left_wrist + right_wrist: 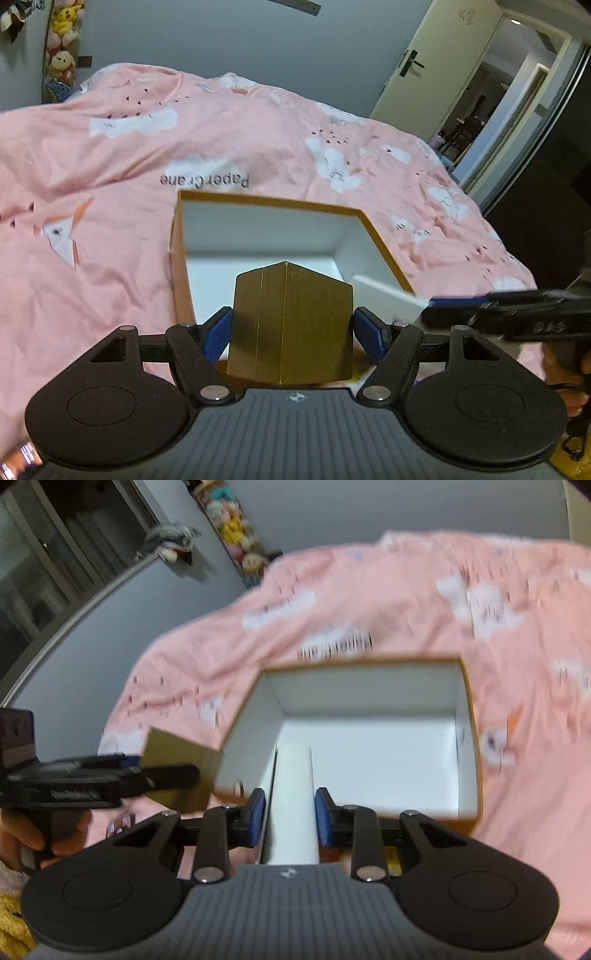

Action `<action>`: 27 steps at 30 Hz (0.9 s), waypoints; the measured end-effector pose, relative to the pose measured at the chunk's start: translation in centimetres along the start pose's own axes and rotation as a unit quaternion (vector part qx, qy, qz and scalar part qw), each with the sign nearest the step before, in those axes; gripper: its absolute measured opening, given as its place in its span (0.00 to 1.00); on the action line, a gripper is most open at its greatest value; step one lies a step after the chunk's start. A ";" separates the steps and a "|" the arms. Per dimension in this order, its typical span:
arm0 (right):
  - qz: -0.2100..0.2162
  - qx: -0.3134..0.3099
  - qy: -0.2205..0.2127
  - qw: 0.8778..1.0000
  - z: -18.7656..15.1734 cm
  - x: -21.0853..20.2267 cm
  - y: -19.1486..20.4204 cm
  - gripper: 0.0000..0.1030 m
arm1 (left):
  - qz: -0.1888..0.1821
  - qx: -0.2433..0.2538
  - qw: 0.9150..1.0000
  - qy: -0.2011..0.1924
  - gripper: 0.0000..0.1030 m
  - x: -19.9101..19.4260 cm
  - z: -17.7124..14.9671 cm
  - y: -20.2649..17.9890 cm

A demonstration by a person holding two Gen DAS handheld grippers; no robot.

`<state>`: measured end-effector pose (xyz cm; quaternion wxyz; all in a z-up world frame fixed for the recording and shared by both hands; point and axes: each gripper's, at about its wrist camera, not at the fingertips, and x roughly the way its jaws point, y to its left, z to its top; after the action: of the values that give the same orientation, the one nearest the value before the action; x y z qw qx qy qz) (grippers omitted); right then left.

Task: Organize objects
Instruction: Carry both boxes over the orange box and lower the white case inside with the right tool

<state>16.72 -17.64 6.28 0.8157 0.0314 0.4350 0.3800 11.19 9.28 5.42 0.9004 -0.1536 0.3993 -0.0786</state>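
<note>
An open cardboard box (373, 230) with a white inside sits on the pink bed cover; it also shows in the right wrist view (469, 738) and looks empty. My left gripper (291, 328) is shut on a small gold box (291, 325) and holds it just before the open box's near edge. In the right wrist view the gold box (177, 751) is at the left beside the open box. My right gripper (290, 816) is shut on a flat white box (293, 805) held edge-up over the open box's near wall. That white box (388, 297) reaches over the open box's right corner.
The pink bed cover (110, 166) with white clouds fills most of both views. A grey wall with hanging plush toys (62, 44) is behind the bed. An open door (424, 62) is at the far right. A dark window (44, 572) is at the left.
</note>
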 end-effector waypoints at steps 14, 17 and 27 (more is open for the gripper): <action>-0.026 0.086 0.024 0.996 7.0 15.8 -2.9 0.30 | 0.049 -0.006 0.999 0.013 0.79 6.4 5.3 4.2; -0.024 0.115 0.038 0.992 6.9 19.3 -3.6 0.30 | 0.049 -0.012 0.999 0.011 0.79 7.1 6.2 5.1; 0.029 0.153 0.122 0.980 5.8 25.3 -4.7 0.30 | 0.039 -0.018 0.999 0.013 0.79 9.0 7.5 6.4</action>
<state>32.18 -2.99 -9.25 0.7306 0.1215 0.5835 0.3332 22.92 14.48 1.76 0.8947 -0.1535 0.4176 -0.0381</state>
